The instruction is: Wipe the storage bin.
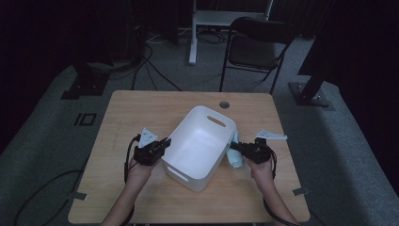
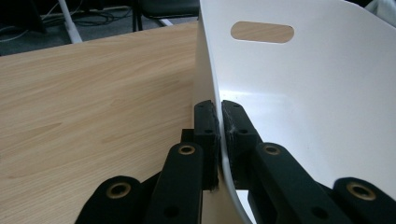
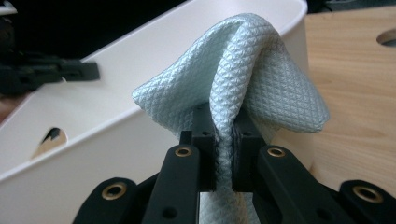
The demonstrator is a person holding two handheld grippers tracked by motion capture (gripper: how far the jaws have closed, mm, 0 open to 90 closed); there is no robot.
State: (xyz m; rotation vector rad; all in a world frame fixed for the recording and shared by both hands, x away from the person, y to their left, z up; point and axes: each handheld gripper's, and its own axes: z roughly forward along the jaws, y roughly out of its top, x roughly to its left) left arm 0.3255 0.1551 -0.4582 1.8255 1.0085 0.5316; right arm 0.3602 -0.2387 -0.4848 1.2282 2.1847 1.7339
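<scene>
Bin point(image 1: 200, 146) sat mid-desk, turned askew, one white tub with a slot handle in each end wall. Left gripper point(image 1: 162, 143) was clamped on its near-left rim, one jaw inside the wall and one outside, probably to keep the tub steady. Right gripper point(image 1: 236, 147) was clamped on the single pale blue cloth point(image 1: 235, 157), bunched just outside the bin's right wall, likely so it could be lifted over the rim and dropped in. Two grippers, one bin, one cloth.
</scene>
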